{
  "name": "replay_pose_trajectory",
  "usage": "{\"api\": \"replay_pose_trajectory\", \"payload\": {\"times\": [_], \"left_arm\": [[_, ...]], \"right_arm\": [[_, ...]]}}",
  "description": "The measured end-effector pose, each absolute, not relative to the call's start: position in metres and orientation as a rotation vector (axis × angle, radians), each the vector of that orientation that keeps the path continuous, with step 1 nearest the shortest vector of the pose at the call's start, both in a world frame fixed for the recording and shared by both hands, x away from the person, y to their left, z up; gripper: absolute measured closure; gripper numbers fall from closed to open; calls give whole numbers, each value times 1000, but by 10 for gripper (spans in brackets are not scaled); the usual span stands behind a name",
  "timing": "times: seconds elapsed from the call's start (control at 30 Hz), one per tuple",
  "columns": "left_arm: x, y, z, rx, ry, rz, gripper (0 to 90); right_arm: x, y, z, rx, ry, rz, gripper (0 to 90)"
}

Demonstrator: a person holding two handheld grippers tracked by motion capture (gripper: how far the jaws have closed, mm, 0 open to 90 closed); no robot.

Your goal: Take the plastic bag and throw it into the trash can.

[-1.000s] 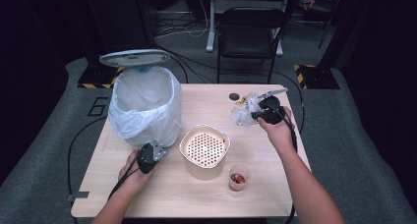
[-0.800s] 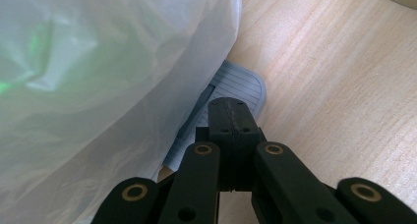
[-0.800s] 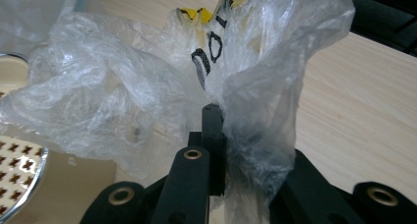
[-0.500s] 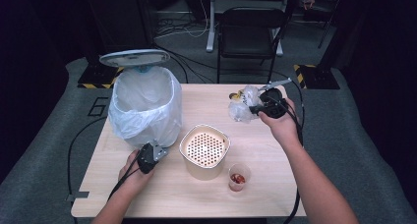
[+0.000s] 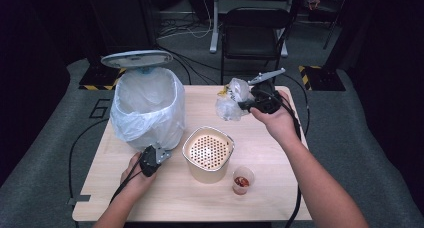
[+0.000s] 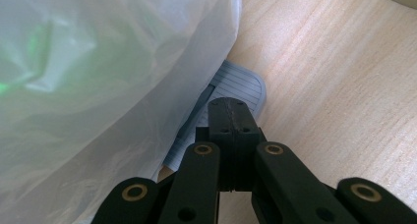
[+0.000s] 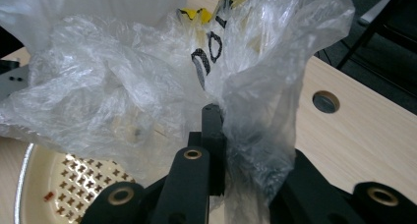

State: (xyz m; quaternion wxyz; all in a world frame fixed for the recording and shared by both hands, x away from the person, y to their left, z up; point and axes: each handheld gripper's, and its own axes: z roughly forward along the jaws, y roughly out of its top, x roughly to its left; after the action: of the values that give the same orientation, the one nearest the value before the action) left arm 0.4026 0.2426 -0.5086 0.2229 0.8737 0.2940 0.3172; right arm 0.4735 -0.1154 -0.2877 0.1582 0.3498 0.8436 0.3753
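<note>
Crumpled clear plastic bag with yellow and black print (image 5: 231, 101): held off the tabletop (image 5: 200, 200), upper right of centre in the high view. A second ago it lay lower and further right, near the tabletop's far right edge; it has since risen and shifted left. In the right gripper view the film (image 7: 147, 86) bunches around the jaws, with the tabletop and its round hole visible beneath.

Right tool (image 5: 246, 106): jaws closed on a fold of the bag; the film is pinched between the black pads and hangs to both sides.

Left tool (image 5: 161, 153): jaws closed, nothing between them, tips on the grey ribbed pedal (image 6: 236, 84) at the foot of the white bin lined with a translucent bag (image 5: 147, 108). Position unchanged over the last second. The bin's grey lid (image 5: 136, 59) stands raised, upper left of the frame.

Reading: lift done, carry toward the open bin under way. The left tool appears to be pressing the pedal to keep the lid up; release would likely close it before the drop.

Bystanders between bag and bin: cream round container with a perforated insert (image 5: 208, 153) at centre, small clear cup with reddish contents (image 5: 243, 180) lower right of it. The carry should pass behind or above the container.
</note>
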Motion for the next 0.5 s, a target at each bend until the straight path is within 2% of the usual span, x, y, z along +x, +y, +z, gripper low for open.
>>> {"api": "replay_pose_trajectory", "payload": {"times": [0.5], "left_arm": [[404, 243, -508, 2421, 792, 878, 900]], "right_arm": [[467, -70, -265, 878, 2481, 1151, 835]]}}
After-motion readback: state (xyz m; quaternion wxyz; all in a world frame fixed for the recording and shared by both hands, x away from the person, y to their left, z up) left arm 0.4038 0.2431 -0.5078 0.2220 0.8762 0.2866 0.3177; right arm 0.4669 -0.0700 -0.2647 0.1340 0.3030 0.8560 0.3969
